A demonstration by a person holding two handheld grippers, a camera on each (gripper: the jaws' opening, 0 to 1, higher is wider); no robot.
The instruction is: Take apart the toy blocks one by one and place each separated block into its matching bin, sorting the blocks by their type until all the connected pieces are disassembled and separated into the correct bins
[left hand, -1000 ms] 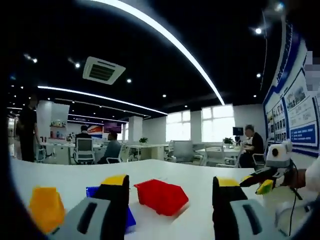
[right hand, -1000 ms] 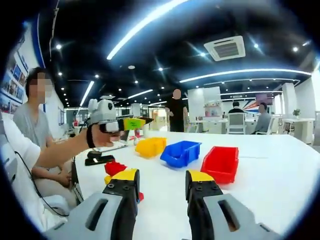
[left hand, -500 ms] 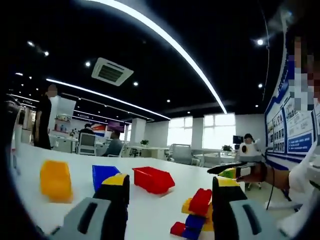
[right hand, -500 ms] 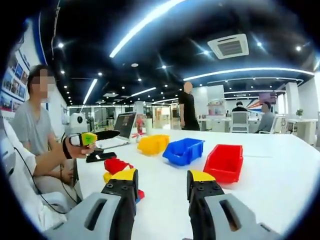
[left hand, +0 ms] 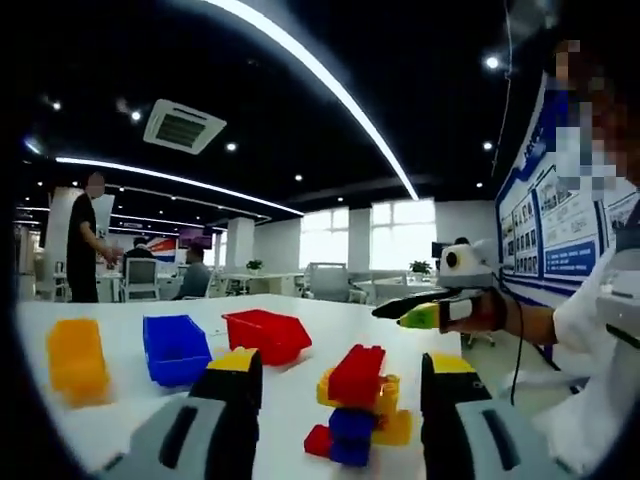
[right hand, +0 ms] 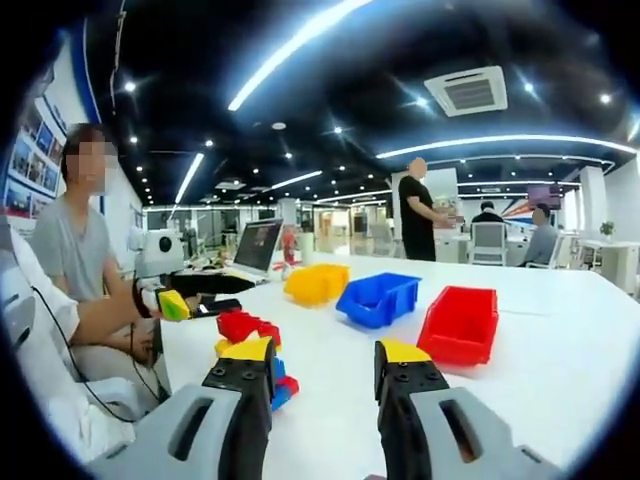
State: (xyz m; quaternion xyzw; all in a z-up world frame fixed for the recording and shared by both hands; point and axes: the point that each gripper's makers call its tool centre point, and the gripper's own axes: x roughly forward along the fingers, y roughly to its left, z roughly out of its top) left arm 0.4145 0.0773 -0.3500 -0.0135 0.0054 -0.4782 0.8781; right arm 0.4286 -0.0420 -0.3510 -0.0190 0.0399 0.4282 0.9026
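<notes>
Our left tongs (left hand: 340,385) have swung down and right since a second ago, and the block stack (left hand: 357,405) now sits between their spread, empty tips, just ahead on the white surface (left hand: 290,390). Beyond the left tip we see the red bin (left hand: 266,335), then the blue bin (left hand: 176,348) and the yellow bin (left hand: 76,356) further left. Up right, the other tongs (left hand: 405,312) come in, tips with a green-yellow block (left hand: 420,317); whether it is pinched we cannot tell. From the right tongs (right hand: 325,385), spread and empty, the stack lies just beyond the left tip, bins ahead.
</notes>
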